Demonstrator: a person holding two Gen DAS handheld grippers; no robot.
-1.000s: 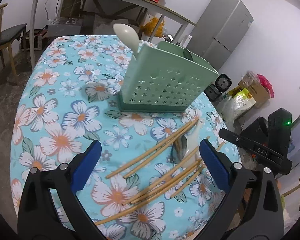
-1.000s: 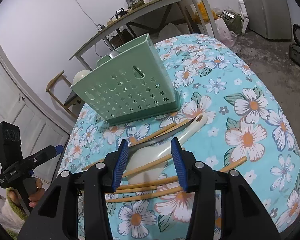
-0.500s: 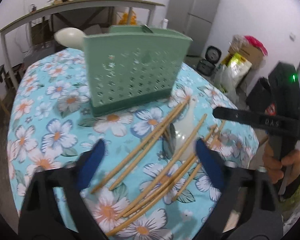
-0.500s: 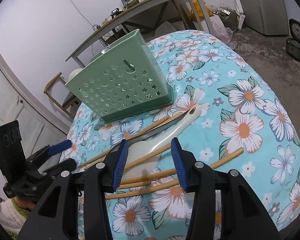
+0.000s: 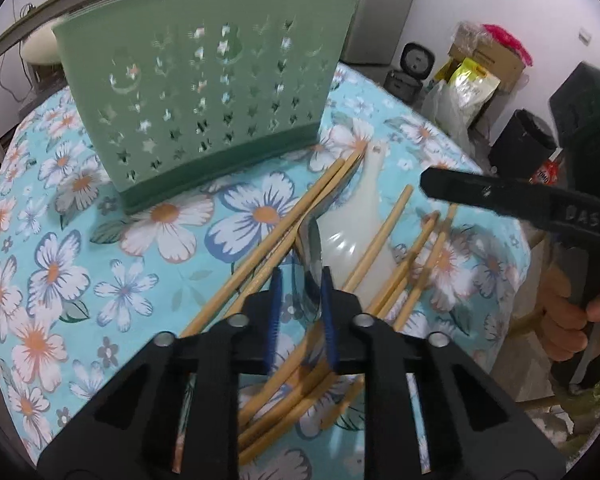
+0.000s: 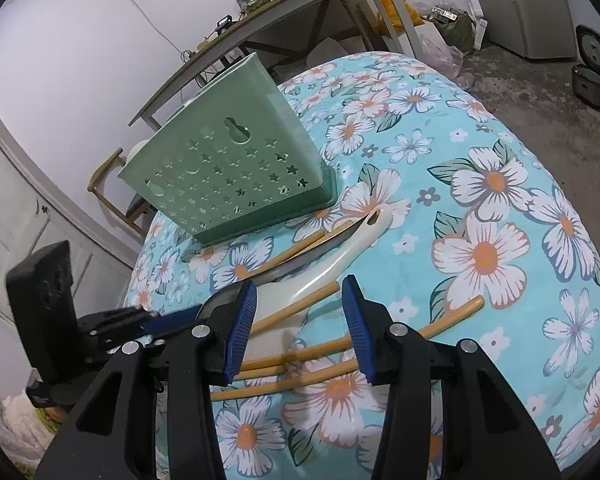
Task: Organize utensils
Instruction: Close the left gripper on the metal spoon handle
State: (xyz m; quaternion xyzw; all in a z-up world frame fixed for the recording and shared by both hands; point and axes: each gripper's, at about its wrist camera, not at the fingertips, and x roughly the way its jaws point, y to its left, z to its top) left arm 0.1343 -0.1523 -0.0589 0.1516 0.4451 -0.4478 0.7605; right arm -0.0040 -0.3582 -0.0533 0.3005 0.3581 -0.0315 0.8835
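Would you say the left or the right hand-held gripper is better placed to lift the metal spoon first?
Left: the left hand-held gripper already has its pads closed around the metal spoon, while the right hand-held gripper is open above the chopsticks.

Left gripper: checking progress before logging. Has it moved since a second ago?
Yes. The left gripper advanced toward the green holder and closed around the metal spoon.

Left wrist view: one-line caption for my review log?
Left gripper closed on a metal spoon among chopsticks before the green holder.

left gripper (image 5: pixel 300 312) | was wide open | now closed on metal spoon (image 5: pixel 310 240)
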